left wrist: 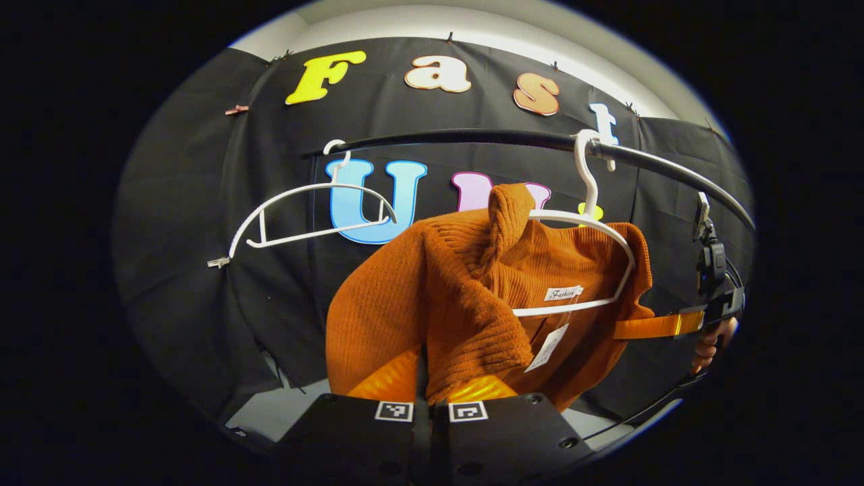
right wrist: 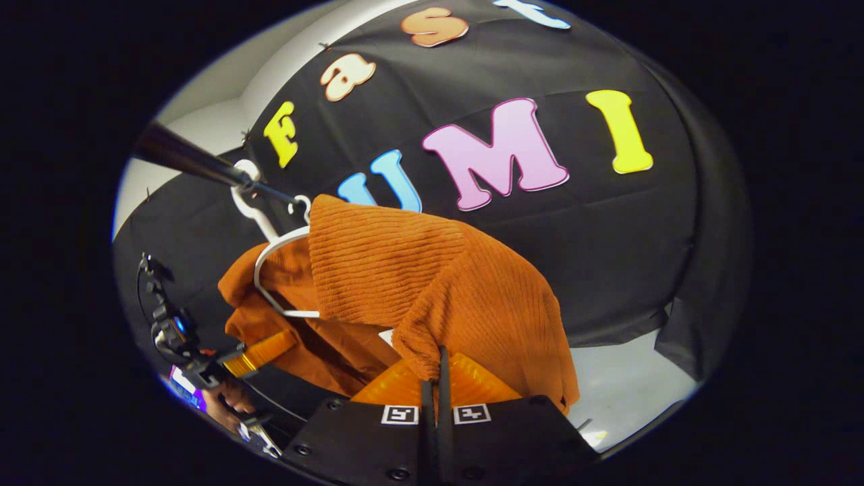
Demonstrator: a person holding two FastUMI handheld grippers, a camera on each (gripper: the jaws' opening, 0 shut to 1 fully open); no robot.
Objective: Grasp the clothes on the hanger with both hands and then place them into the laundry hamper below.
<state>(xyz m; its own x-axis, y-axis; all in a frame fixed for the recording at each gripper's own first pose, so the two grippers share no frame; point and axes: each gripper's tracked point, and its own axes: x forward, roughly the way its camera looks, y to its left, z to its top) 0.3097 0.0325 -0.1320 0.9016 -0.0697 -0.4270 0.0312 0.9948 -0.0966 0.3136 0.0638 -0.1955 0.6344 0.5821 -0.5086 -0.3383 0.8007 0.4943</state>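
Observation:
An orange ribbed sweater (left wrist: 466, 283) hangs bunched on a white hanger (left wrist: 588, 223) hooked over a black rail (left wrist: 472, 138). In the left gripper view, my left gripper (left wrist: 429, 378) is shut on a fold of the sweater's near shoulder. My right gripper (left wrist: 658, 327), held by a hand (left wrist: 715, 341), reaches the sweater's far side. In the right gripper view, my right gripper (right wrist: 437, 370) is shut on a fold of the sweater (right wrist: 432, 283). The hanger (right wrist: 270, 260) shows partly bare there, and my left gripper (right wrist: 263, 352) pokes into the cloth at lower left.
An empty white hanger (left wrist: 304, 216) hangs on the rail to the left of the sweater. White paper tags (left wrist: 548, 347) dangle inside the sweater's neck. A pale floor (right wrist: 621, 391) shows below the black cloth wall.

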